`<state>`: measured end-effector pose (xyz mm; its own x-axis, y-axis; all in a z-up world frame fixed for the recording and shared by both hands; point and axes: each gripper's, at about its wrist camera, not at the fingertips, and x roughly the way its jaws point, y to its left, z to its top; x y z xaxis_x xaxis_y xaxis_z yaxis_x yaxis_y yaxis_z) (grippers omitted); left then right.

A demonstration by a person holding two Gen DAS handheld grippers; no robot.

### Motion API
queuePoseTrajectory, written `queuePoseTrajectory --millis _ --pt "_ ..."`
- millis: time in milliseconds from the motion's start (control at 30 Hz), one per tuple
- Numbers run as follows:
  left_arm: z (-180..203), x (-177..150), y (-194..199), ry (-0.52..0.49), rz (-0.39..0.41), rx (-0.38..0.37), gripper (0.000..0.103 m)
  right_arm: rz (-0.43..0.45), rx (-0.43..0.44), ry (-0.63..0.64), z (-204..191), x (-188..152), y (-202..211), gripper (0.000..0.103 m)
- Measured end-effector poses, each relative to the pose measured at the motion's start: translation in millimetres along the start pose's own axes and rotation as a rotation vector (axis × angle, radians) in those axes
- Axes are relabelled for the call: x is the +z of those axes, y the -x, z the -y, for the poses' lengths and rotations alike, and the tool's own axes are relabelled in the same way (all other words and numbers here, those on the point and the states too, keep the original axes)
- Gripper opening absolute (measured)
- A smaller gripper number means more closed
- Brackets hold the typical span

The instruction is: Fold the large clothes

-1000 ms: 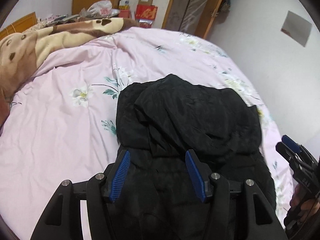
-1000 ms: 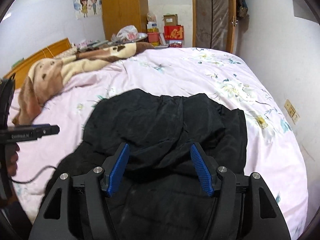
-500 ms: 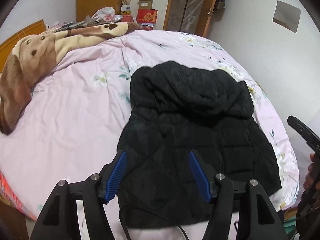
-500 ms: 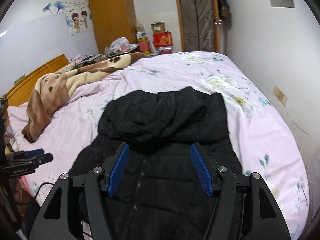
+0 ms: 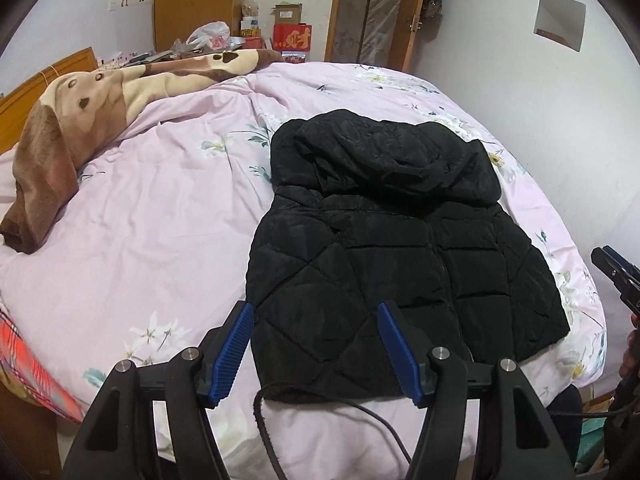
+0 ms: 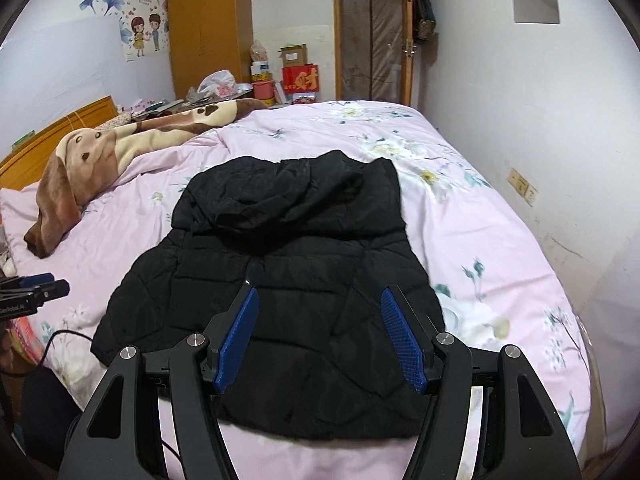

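Bedroom walls, a wooden wardrobe (image 5: 188, 0) and a door frame the left wrist view, where a pink floral bed (image 5: 160, 208) fills the frame and a brown plush blanket (image 5: 80, 120) is heaped at the upper left. At centre lies a black padded jacket (image 5: 400, 248), front up, sleeves tucked out of sight, hood (image 5: 384, 160) flopped over its collar, hem at the near edge of the bed. At the lower centre the left gripper (image 5: 316, 344) has its blue pads spread and empty above the hem's left corner; a dark cable (image 5: 360, 404) trails across the sheet just below the hem. At the right edge the right gripper (image 5: 616, 276) shows only in part. The right wrist view takes in the same room from the other side: jacket (image 6: 288, 280) centre frame, blanket (image 6: 100, 152) upper left, a wall socket (image 6: 522, 186) at right. The right gripper (image 6: 320, 340) is likewise spread, holding nothing, above the hem's right half, while the left gripper (image 6: 32, 292) juts in from the left edge. The fold looks only part done, with the body probably yet to be doubled over. Risks from here: slick, puffy fabric could slip out of a shallow pinch; uneven lifts by the two hands would skew the fold; the loose hood may bunch under it; and the cable near the hem could be caught in a grab.
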<state>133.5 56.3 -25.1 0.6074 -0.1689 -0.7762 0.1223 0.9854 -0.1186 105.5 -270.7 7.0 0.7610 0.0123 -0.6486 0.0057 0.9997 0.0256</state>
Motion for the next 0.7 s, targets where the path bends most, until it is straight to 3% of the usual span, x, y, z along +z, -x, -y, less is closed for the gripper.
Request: queuePoseTrajectory --millis 300,467,600,700 --pt "-16 -31 36 -0.007 -0.006 0.027 0.065 0.062 -0.013 -0.004 11 -19 67 0.064" --pt "-35 -51 31 0.031 -0.031 0.048 0.072 0.046 -0.043 -0.038 24 -33 87 0.065" --pt "-48 -63 2 0.116 -0.087 -0.010 0.072 -0.023 -0.108 -0.051 32 -60 65 0.067" --pt "-54 -68 -22 0.159 -0.130 -0.001 0.072 -0.084 -0.157 -0.034 33 -81 37 0.068"
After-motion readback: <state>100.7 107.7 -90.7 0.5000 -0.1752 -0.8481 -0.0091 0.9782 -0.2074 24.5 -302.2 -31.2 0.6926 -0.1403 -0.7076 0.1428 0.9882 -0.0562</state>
